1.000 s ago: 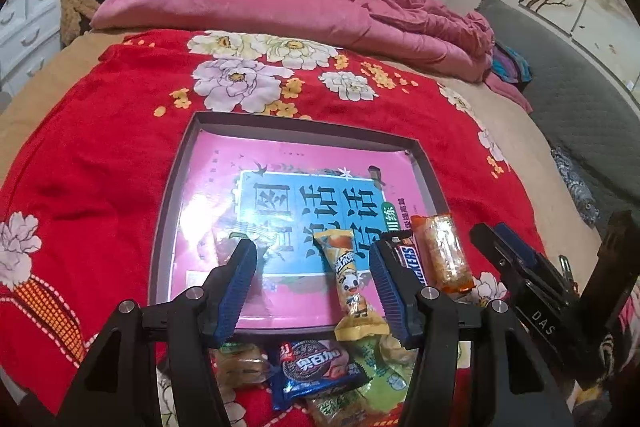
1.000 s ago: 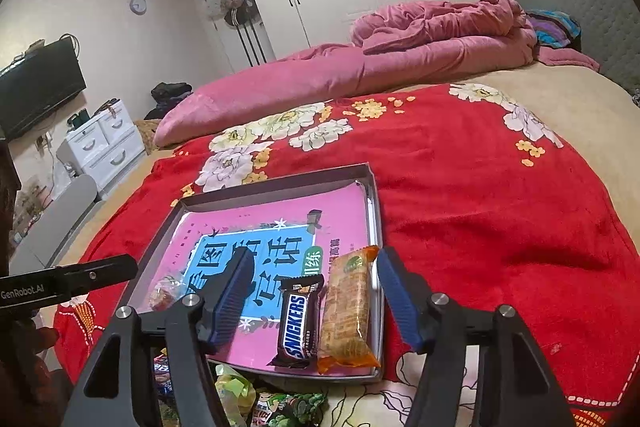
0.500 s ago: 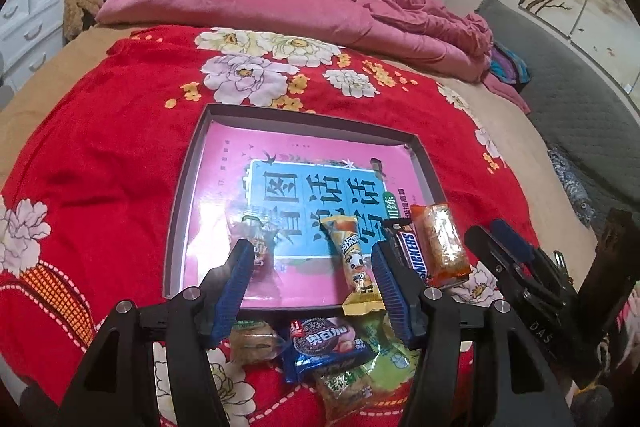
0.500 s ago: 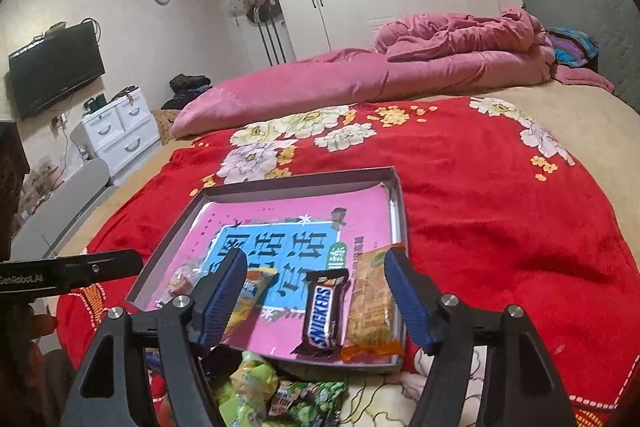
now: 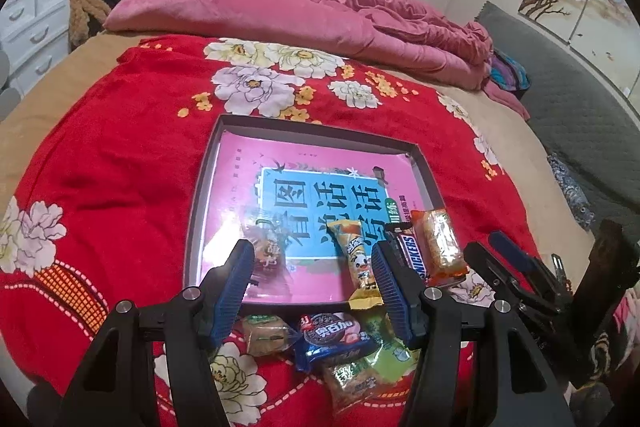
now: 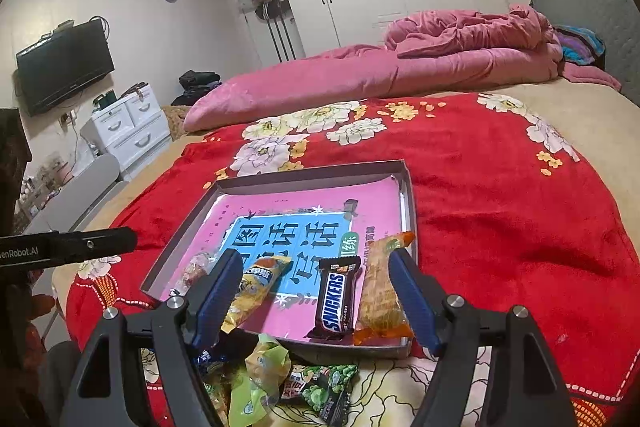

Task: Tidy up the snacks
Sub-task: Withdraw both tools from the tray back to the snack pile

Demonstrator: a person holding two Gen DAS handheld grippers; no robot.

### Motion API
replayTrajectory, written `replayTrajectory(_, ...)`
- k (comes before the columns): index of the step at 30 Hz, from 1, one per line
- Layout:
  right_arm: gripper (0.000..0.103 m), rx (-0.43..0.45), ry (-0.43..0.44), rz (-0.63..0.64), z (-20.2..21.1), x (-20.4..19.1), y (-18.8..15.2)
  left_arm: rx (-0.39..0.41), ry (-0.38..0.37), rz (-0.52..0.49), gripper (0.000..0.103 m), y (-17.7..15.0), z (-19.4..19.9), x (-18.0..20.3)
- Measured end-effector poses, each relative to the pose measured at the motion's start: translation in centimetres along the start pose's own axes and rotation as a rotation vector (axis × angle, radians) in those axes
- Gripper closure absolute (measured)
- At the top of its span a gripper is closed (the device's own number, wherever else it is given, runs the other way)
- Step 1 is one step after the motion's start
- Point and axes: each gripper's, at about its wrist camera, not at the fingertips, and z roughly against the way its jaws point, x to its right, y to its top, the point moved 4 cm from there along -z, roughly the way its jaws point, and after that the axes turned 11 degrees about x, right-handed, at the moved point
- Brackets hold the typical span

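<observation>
A grey tray with a pink and blue printed liner lies on the red floral blanket. In it lie a clear-wrapped sweet, a yellow cartoon-print stick, a Snickers bar and an orange-wrapped bar. Loose snacks lie in front of the tray: a blue cookie pack, a clear-wrapped cake, green packs. My left gripper is open and empty above the tray's near edge. My right gripper is open and empty.
A pink duvet is piled at the far end of the bed. A white drawer unit and a wall TV stand to the left. A grey headboard runs along the right. The right gripper shows at the lower right of the left wrist view.
Both grippers have drawn back and up from the tray, so more of the loose snack pile shows. A clear-wrapped sweet now lies in the tray's near left part.
</observation>
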Motion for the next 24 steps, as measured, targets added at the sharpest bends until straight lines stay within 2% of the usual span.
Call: replayTrajectory(24, 0.027, -0.001, 0.001, -0.001, 1.6, -0.5, -0.4, -0.071, -0.009, 0.008, 0.036, -2.7, 0.0, -0.7)
